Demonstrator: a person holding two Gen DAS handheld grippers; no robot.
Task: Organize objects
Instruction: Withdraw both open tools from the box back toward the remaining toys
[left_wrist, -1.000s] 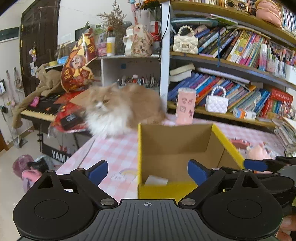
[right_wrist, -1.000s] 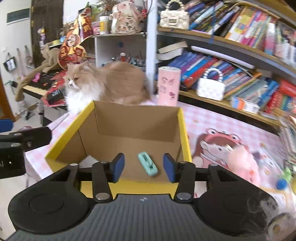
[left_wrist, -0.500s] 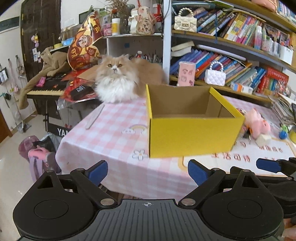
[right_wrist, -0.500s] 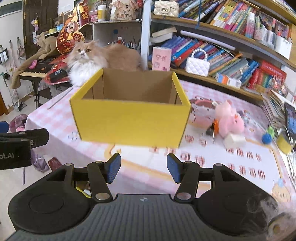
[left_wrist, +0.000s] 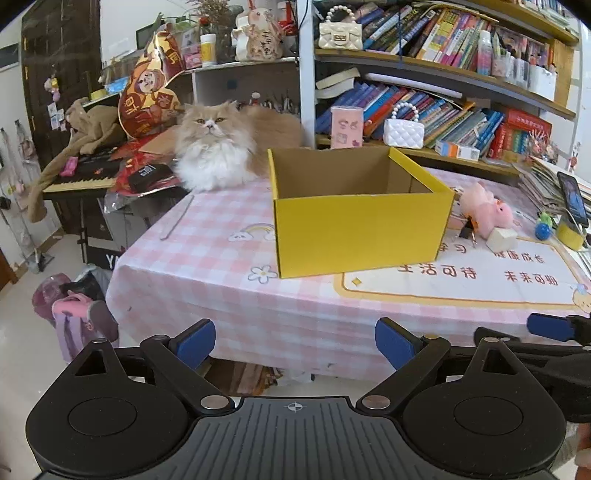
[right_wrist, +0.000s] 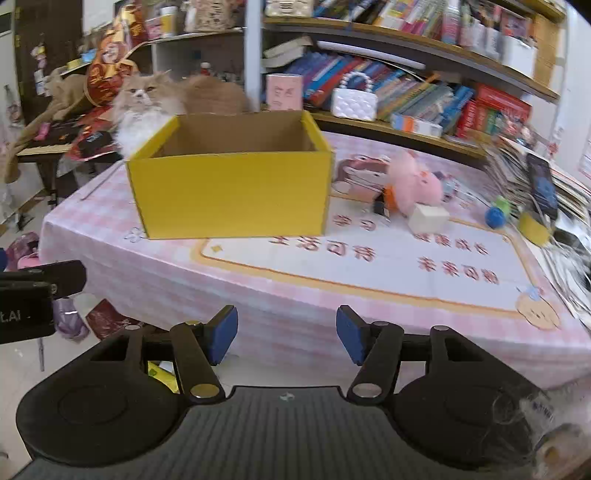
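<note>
A yellow cardboard box (left_wrist: 360, 229) stands open on the pink checked table (left_wrist: 207, 273); it also shows in the right wrist view (right_wrist: 231, 195). Its inside is hidden from here. To its right lie a pink plush toy (left_wrist: 485, 209) (right_wrist: 415, 182), a white block (left_wrist: 501, 239) (right_wrist: 428, 218), a black binder clip (left_wrist: 466, 228) and a small blue-green toy (left_wrist: 543, 226) (right_wrist: 495, 216). My left gripper (left_wrist: 294, 345) is open and empty, held off the table's front edge. My right gripper (right_wrist: 282, 334) is open and empty, also in front of the table.
A fluffy orange-white cat (left_wrist: 218, 147) sits at the table's far left corner behind the box. Bookshelves (left_wrist: 443, 96) line the back. A phone on a yellow stand (left_wrist: 572, 206) is at the right edge. A keyboard piano (left_wrist: 79, 177) and bags (left_wrist: 74, 317) are at left.
Both grippers have pulled back from over the box to in front of the table edge. The small teal object seen inside the box earlier is out of sight.
</note>
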